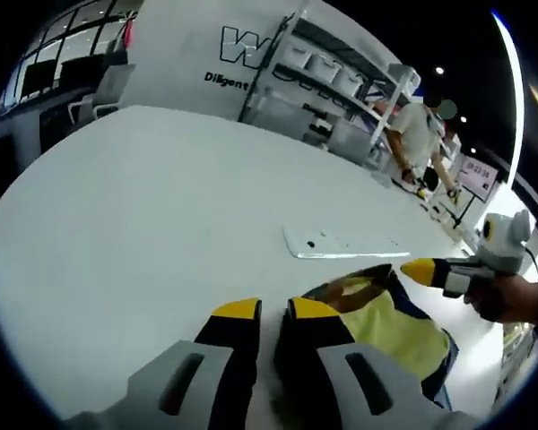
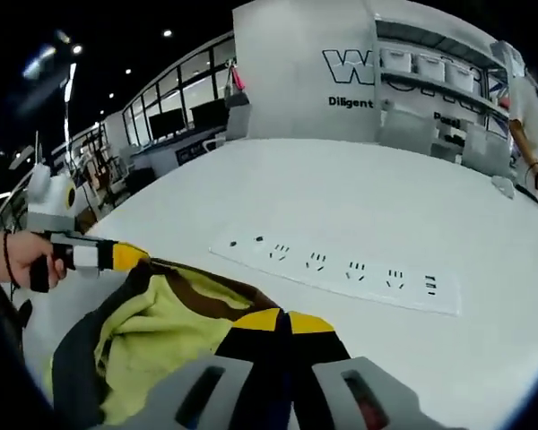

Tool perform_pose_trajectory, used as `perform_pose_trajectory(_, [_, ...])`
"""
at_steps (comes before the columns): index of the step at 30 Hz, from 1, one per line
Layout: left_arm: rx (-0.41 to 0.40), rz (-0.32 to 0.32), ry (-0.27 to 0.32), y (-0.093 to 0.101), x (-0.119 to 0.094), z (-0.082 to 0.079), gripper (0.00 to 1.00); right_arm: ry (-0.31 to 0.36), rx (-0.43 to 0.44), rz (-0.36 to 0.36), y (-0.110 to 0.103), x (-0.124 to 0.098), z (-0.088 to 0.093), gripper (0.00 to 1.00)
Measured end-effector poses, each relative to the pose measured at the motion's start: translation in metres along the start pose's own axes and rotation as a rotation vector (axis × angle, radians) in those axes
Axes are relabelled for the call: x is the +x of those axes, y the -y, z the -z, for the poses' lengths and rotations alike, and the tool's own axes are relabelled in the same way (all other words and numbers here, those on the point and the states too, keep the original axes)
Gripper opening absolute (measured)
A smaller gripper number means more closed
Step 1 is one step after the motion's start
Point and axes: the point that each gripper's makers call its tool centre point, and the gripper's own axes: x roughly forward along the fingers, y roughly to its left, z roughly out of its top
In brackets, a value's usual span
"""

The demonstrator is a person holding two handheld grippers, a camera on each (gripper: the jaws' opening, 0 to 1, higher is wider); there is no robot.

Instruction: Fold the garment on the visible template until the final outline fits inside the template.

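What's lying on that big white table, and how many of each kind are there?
Garment, yellow with dark trim, crumpled: 1
Power strip, white, lying flat: 1
Hand-held grippers with yellow tips over the table: 2, left and right
Total: 4
No folding template can be made out on the table.

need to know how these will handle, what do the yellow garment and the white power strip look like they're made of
Yellow garment: soft, matte woven or knit cloth, judging by its loose folds and crumpled edges, with darker navy and brown panels.
White power strip: rigid, smooth, probably plastic; flat with straight edges and moulded socket holes, and a slight sheen in the left gripper view.
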Motion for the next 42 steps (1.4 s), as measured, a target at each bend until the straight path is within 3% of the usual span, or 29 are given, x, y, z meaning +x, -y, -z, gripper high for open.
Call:
perform_pose_trajectory(2, [0.11,0.02,-0.012,0.004,-0.007,0.004,0.07,0.0,-0.007,-0.024,-0.003,-0.008,0.0,0.0])
perform_pose_trajectory(5, [0.136,0.027,-0.028,0.006,-0.011,0.009,0.1,0.003,0.017,-0.023,-0.003,-0.011,-0.001,0.0])
perform_pose_trajectory(6, [0.124,0.039,-0.031,0.009,-0.014,0.013,0.1,0.009,0.091,-0.019,-0.004,-0.015,-0.003,0.0])
perform_pose_trajectory(7, [0.118,0.047,-0.028,0.011,-0.018,0.014,0.1,0.014,0.107,-0.032,-0.009,-0.021,-0.005,0.0])
perform_pose_trajectory(9, [0.106,0.061,-0.01,0.017,-0.028,0.013,0.11,0.019,0.056,-0.025,-0.012,-0.028,-0.007,0.0])
perform_pose_trajectory(13, [0.157,0.082,-0.023,0.026,-0.04,0.014,0.11,-0.018,0.017,-0.014,-0.017,-0.039,0.001,0.0])
perform_pose_trajectory(16, [0.177,0.112,-0.045,0.033,-0.051,0.018,0.12,-0.056,-0.074,-0.001,-0.022,-0.05,0.01,0.0])
perform_pose_trajectory(18, [0.204,0.122,-0.043,0.037,-0.06,0.018,0.12,-0.06,-0.113,-0.028,-0.032,-0.056,0.015,0.0])
perform_pose_trajectory(28, [0.267,0.133,-0.067,0.048,-0.084,0.028,0.12,-0.054,-0.17,-0.052,-0.053,-0.076,0.024,0.0])
perform_pose_trajectory(32, [0.326,0.133,-0.059,0.056,-0.096,0.031,0.11,-0.047,-0.113,-0.06,-0.059,-0.084,0.028,0.0])
perform_pose_trajectory(41, [0.359,0.155,-0.053,0.069,-0.117,0.045,0.1,-0.062,-0.069,-0.066,-0.066,-0.091,0.04,0.0])
perform_pose_trajectory(42, [0.363,0.161,-0.054,0.071,-0.122,0.05,0.1,-0.042,0.008,-0.055,-0.062,-0.093,0.053,0.0])
